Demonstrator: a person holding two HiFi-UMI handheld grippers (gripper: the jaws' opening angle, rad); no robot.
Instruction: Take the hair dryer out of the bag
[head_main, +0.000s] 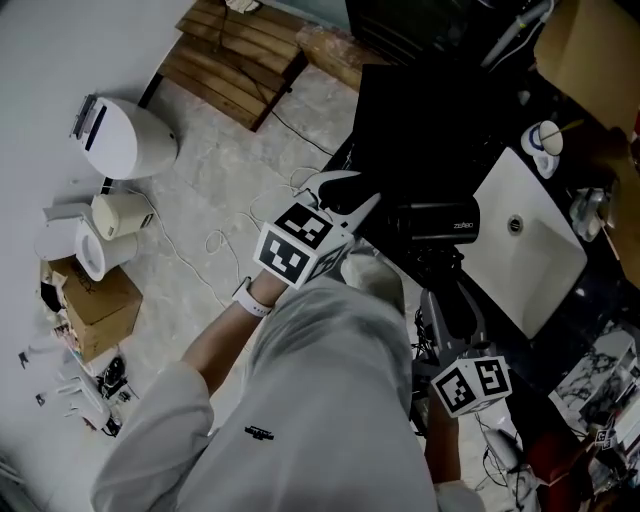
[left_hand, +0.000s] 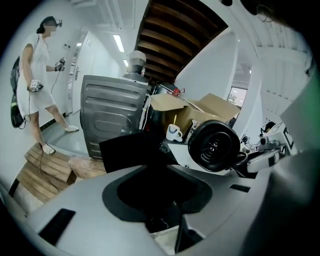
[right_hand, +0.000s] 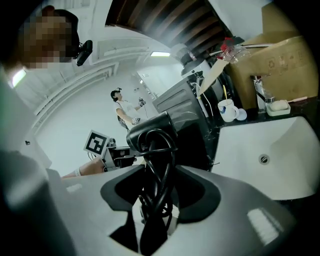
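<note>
In the head view the black hair dryer (head_main: 437, 220) hangs above the black bag (head_main: 415, 120), which lies on the dark counter. My right gripper (head_main: 445, 275) comes up from below and is shut on the dryer's handle, where the cord is wound. In the right gripper view the handle and coiled cord fill the gap between the jaws (right_hand: 159, 172), with the dryer body (right_hand: 150, 131) above. My left gripper (head_main: 352, 195) stands open to the left of the dryer, its jaws apart and holding nothing. The left gripper view shows the dryer's round end (left_hand: 214, 145) to the right and the bag (left_hand: 132, 150) ahead.
A white sink (head_main: 530, 245) lies right of the bag, with a mug (head_main: 545, 140) behind it. On the floor to the left are white appliances (head_main: 120, 135), a cardboard box (head_main: 95, 305) and a wooden pallet (head_main: 235, 55). A person (left_hand: 37, 75) stands far off.
</note>
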